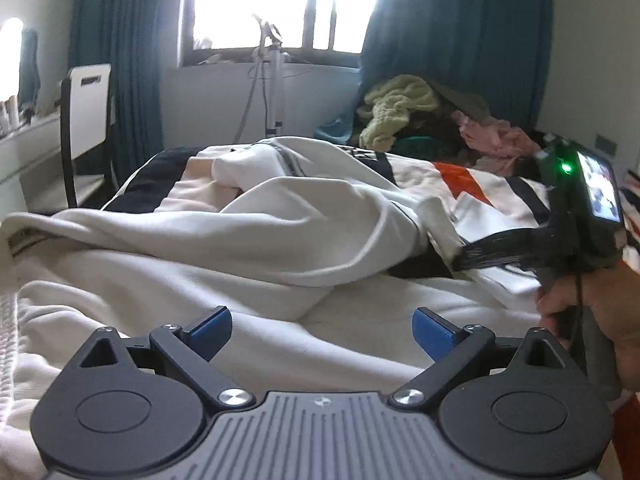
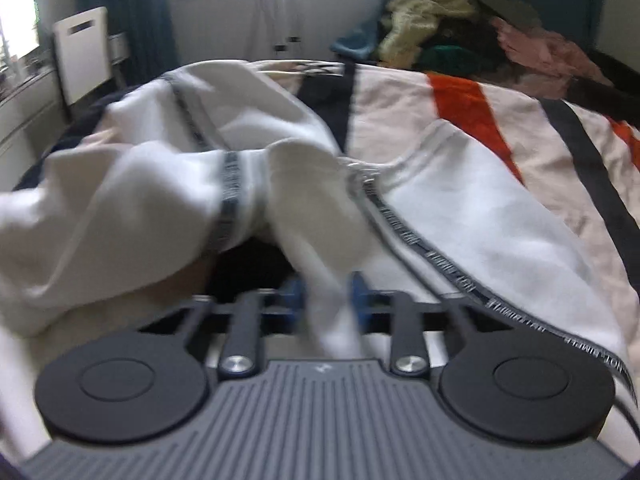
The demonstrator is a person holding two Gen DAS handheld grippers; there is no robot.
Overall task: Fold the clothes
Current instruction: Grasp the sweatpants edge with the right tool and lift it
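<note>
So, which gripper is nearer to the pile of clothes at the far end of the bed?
Right. The right gripper holds the white garment further up the bed, closer to the pile of clothes; the left gripper hangs open at the near end.

Soft matt white cloth garment (image 2: 132, 204); matt black plastic claw (image 1: 322, 330), blue pads (image 1: 430, 330).

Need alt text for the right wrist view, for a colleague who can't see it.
The right hand-held gripper is shut on a strip of a white garment, which drapes across a striped bedspread. A heap of clothes sits behind; the picture is blurred.
</note>
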